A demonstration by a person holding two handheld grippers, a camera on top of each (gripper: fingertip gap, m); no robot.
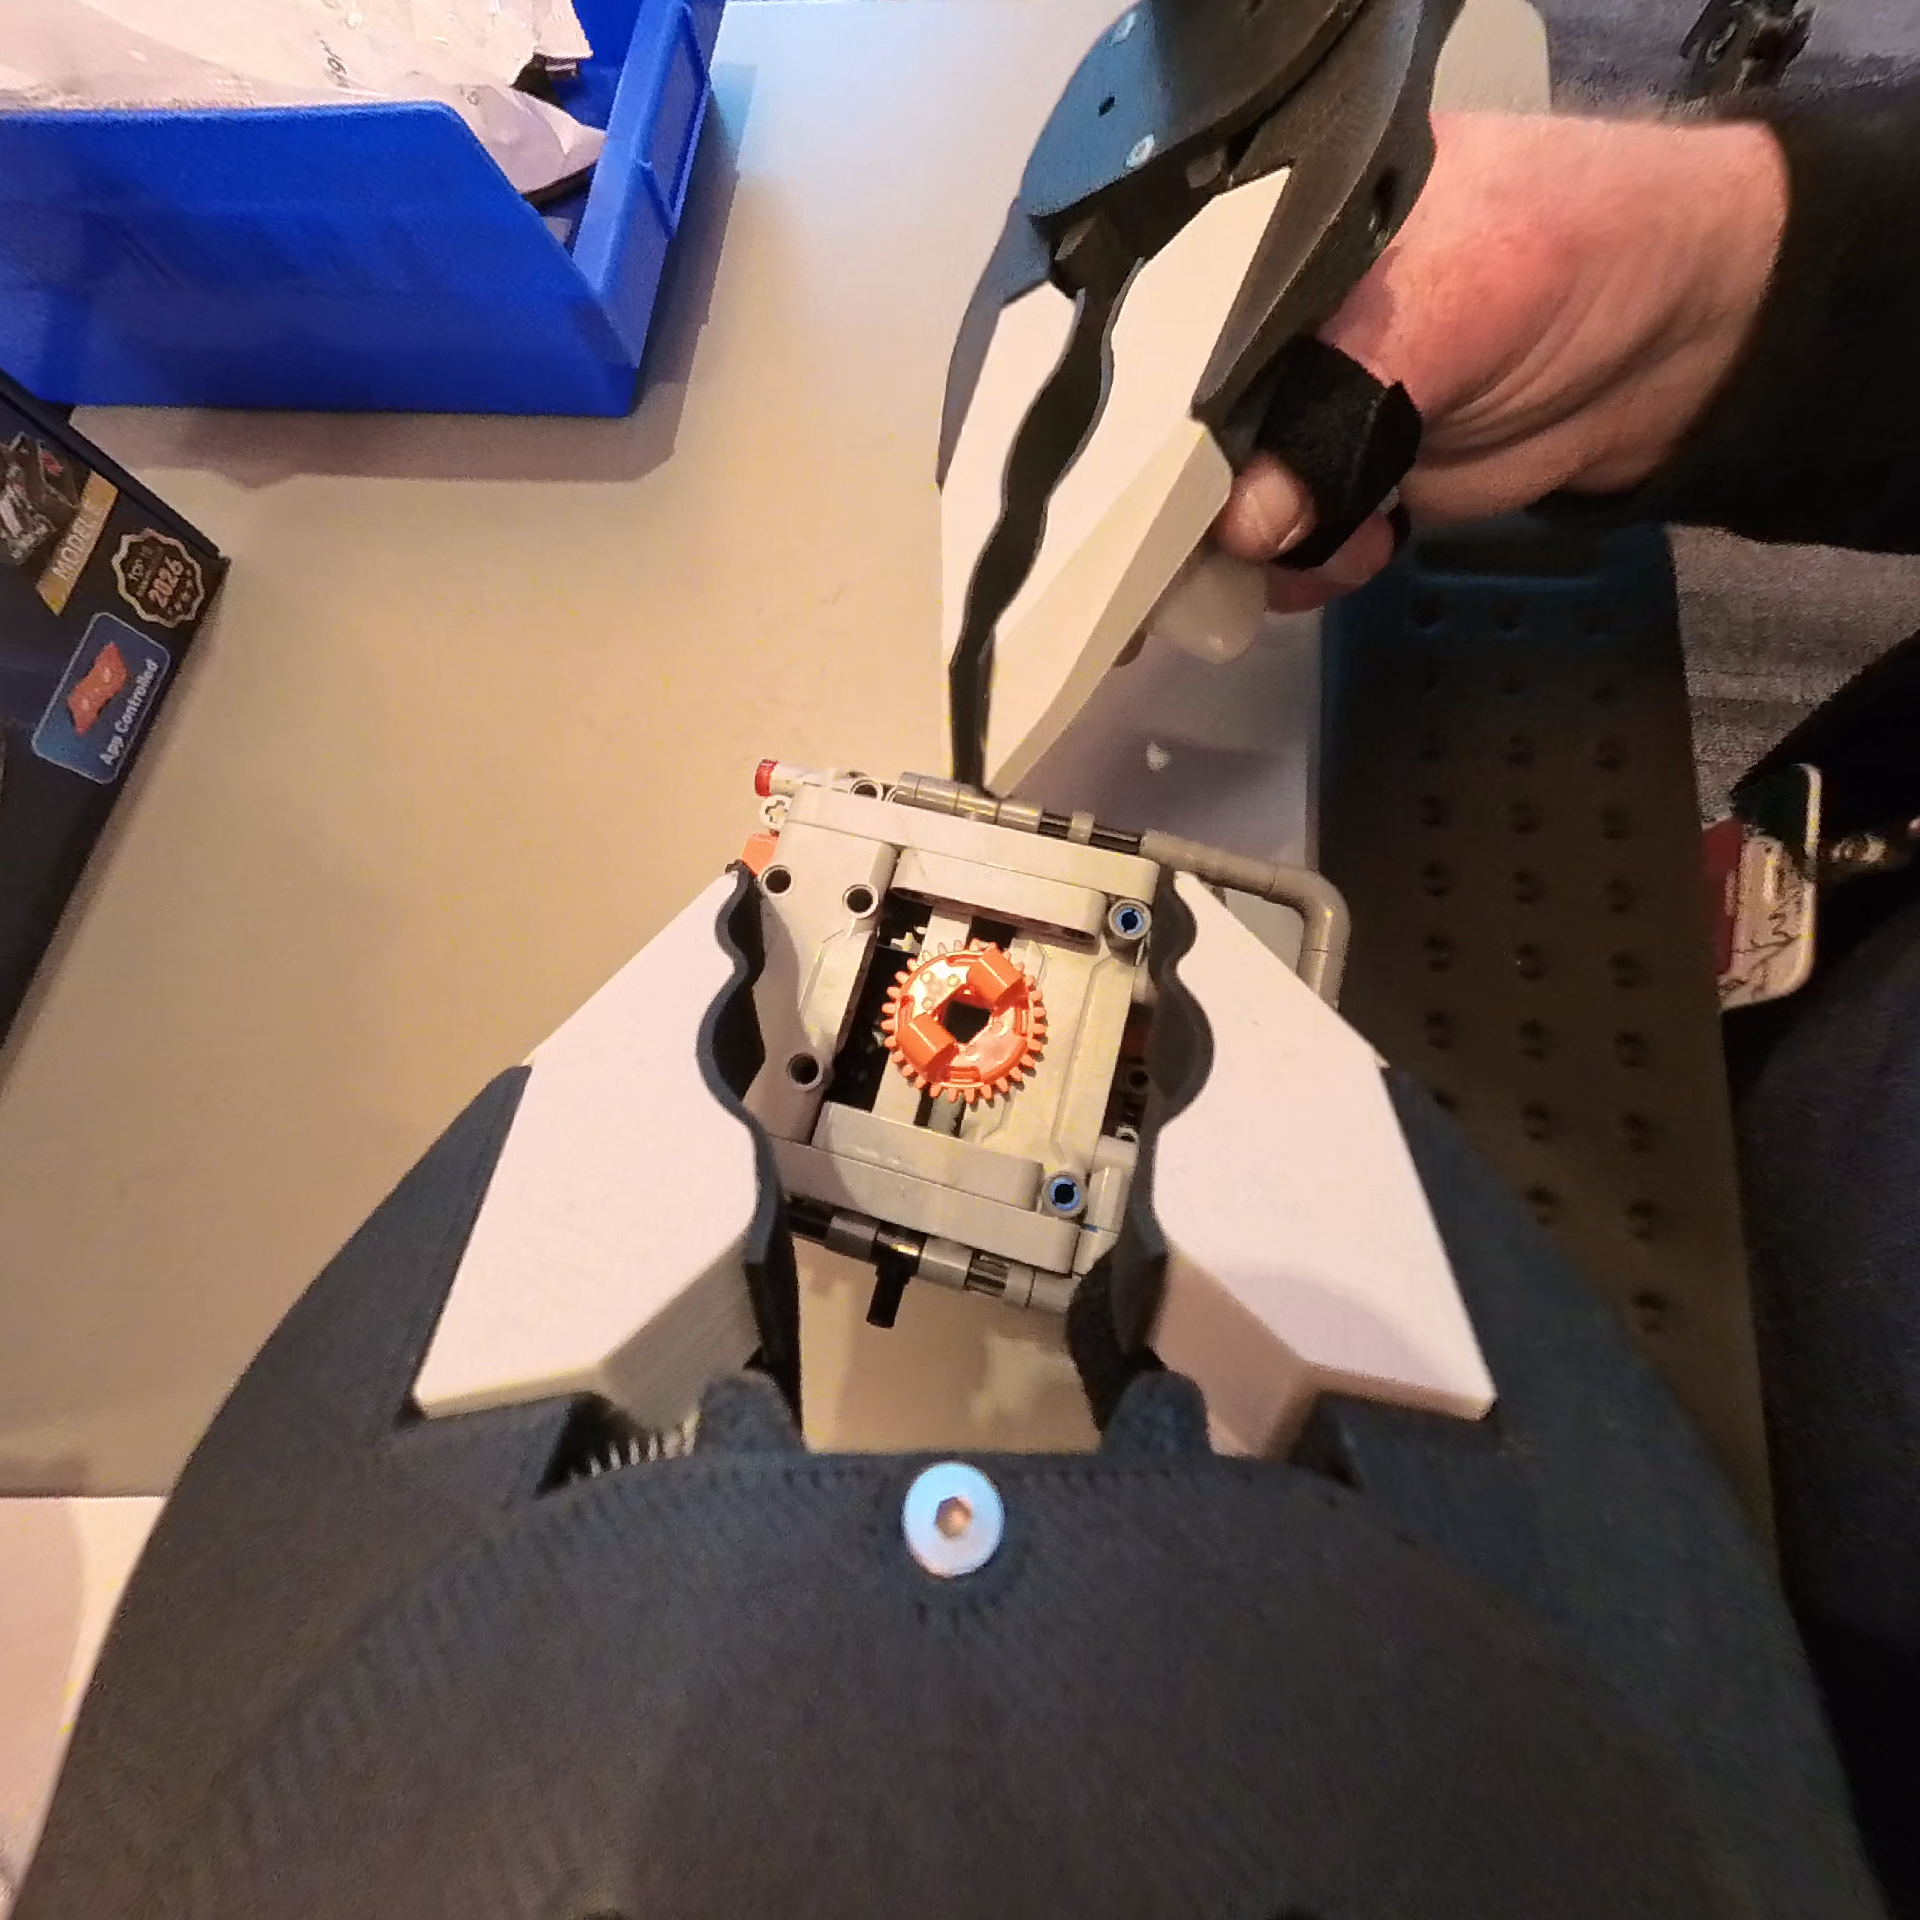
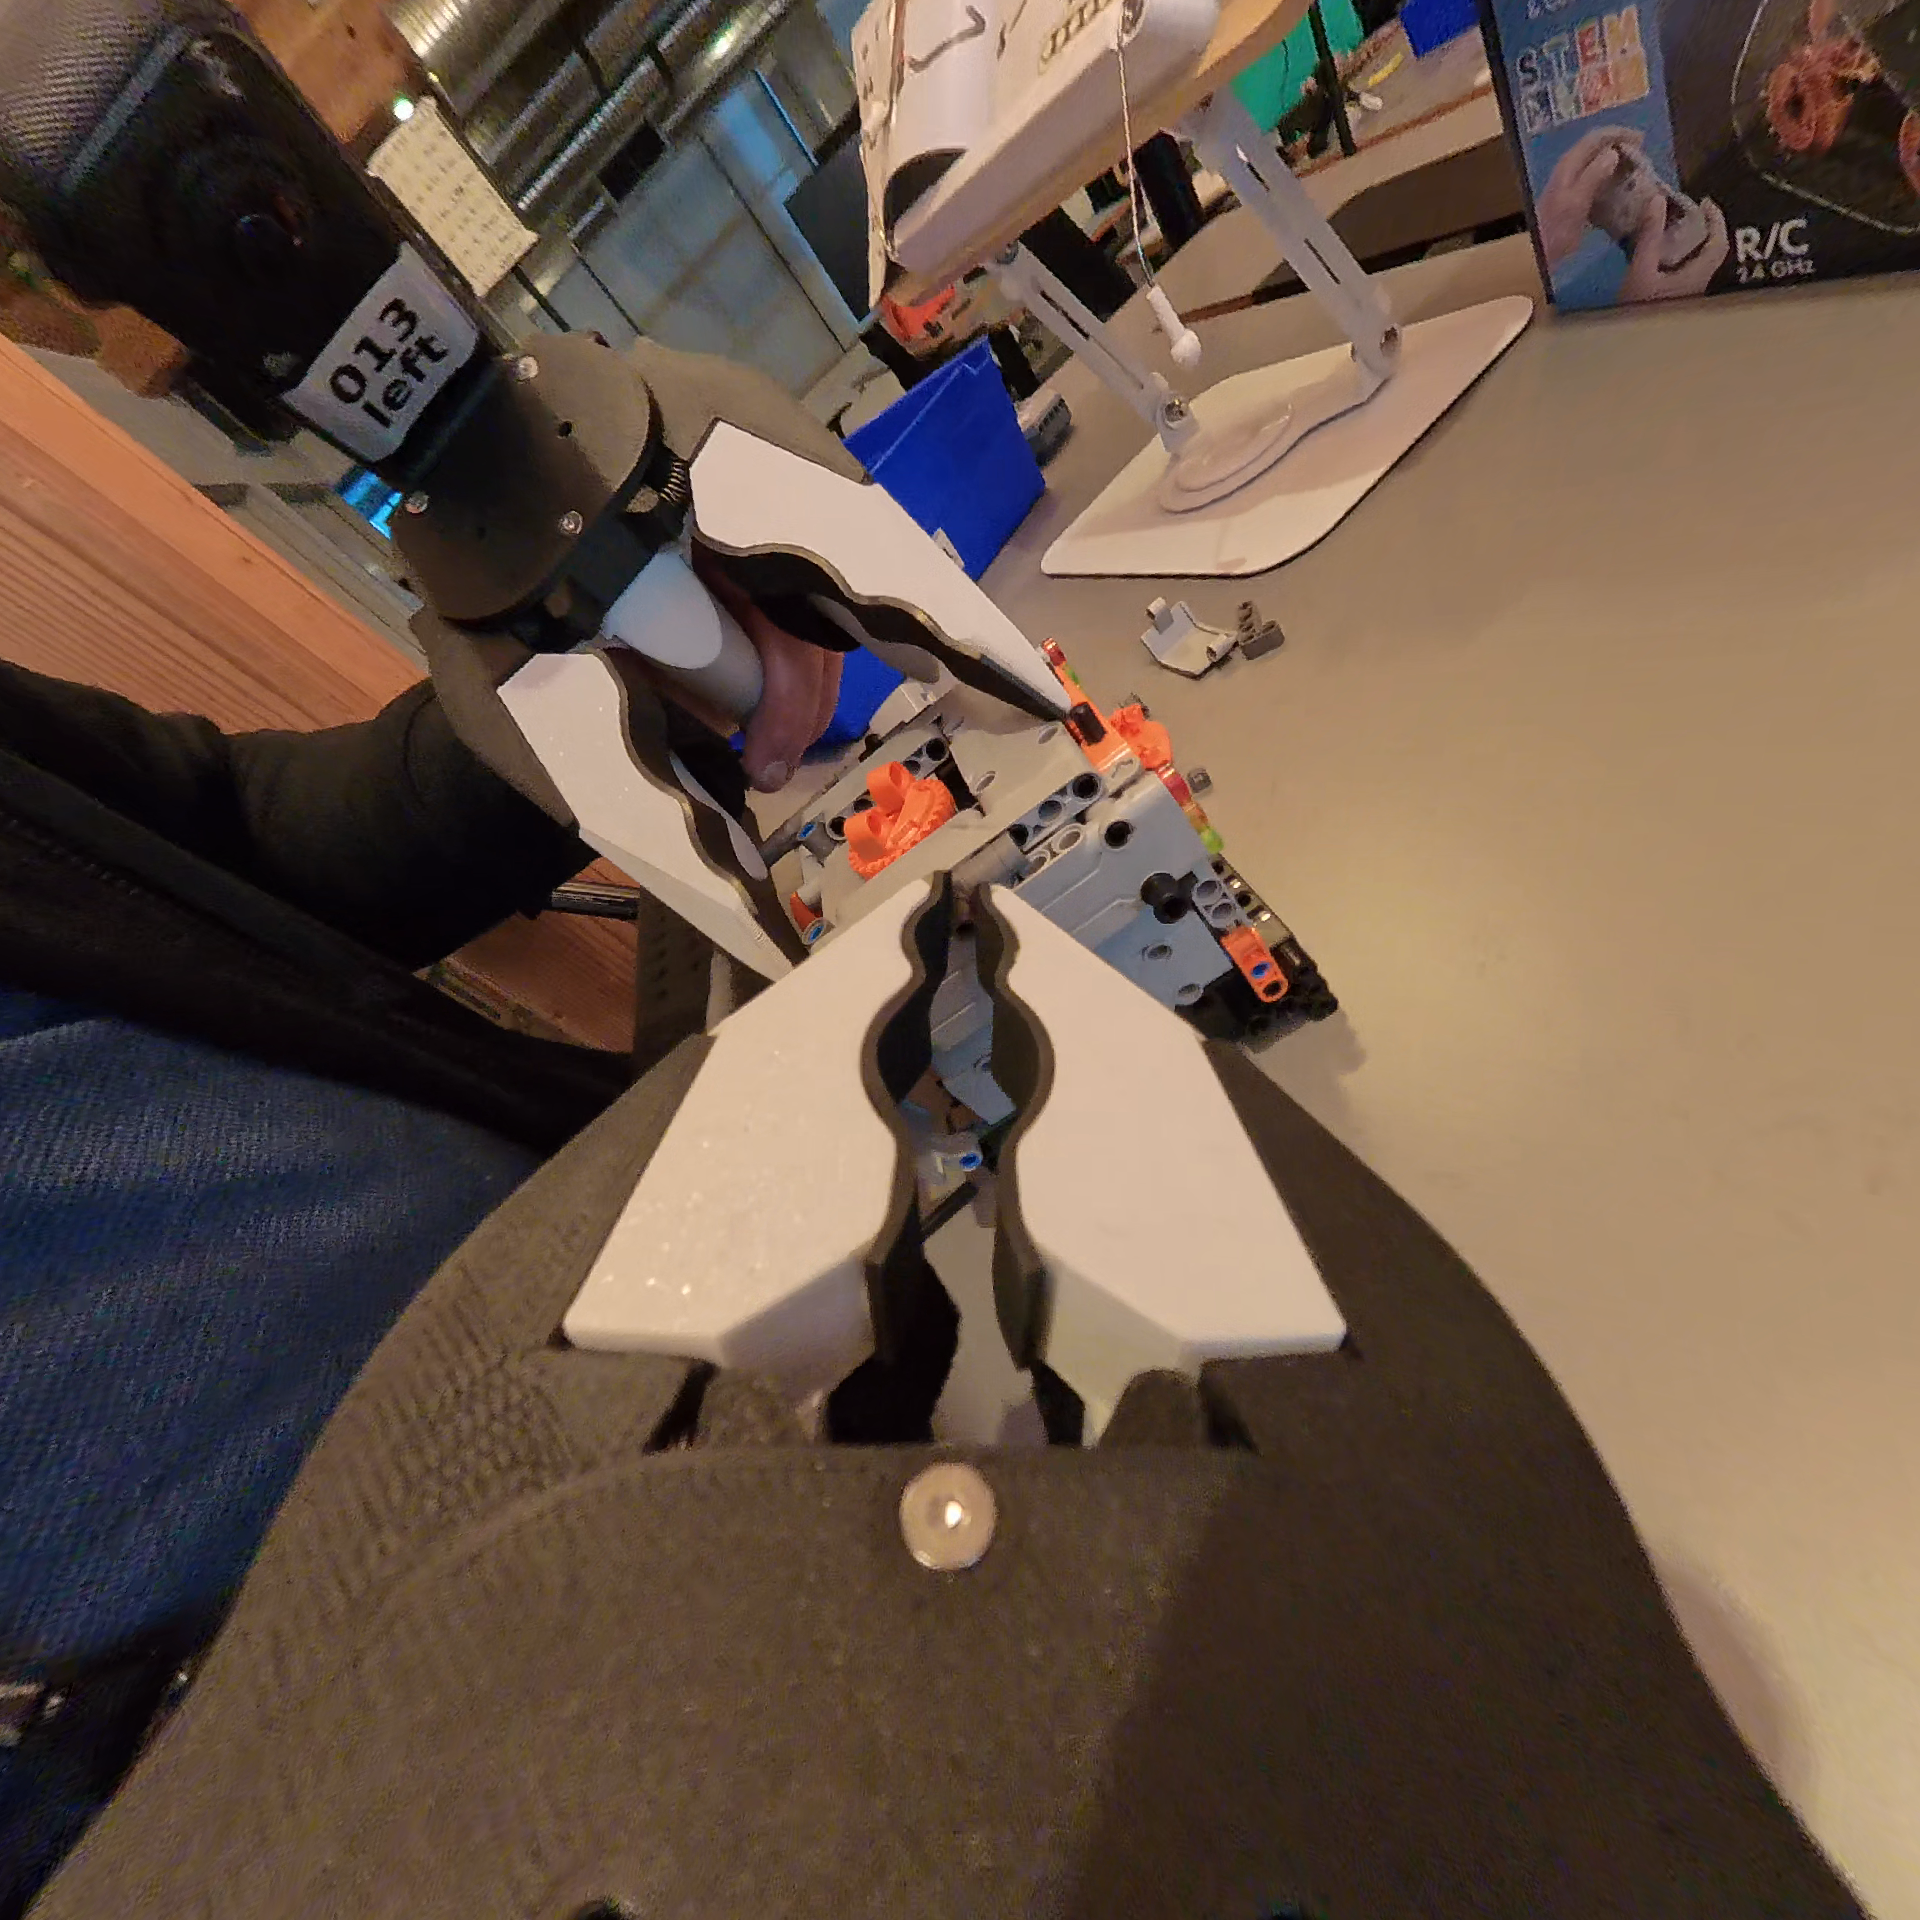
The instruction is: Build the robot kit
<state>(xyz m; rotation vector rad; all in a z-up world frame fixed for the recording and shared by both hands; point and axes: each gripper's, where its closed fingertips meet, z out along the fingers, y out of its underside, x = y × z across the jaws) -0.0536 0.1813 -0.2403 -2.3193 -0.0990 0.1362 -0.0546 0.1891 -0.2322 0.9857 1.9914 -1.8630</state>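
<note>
Left wrist view: the left gripper (image 1: 951, 925) is clamped on a boxy grey brick model (image 1: 961, 1049) of studless beams, an orange toothed gear (image 1: 964, 1023) set in its top face, just above the table (image 1: 468, 831). The right gripper (image 1: 982, 774), its tips pressed together, touches the model's far edge. A blue bin (image 1: 312, 239) sits behind.

Right wrist view: the right gripper (image 2: 961, 899) pinches a thin grey part at the model (image 2: 1101, 873). Only here do loose grey pieces (image 2: 1210, 632) and a white stand (image 2: 1288, 457) show.
</note>
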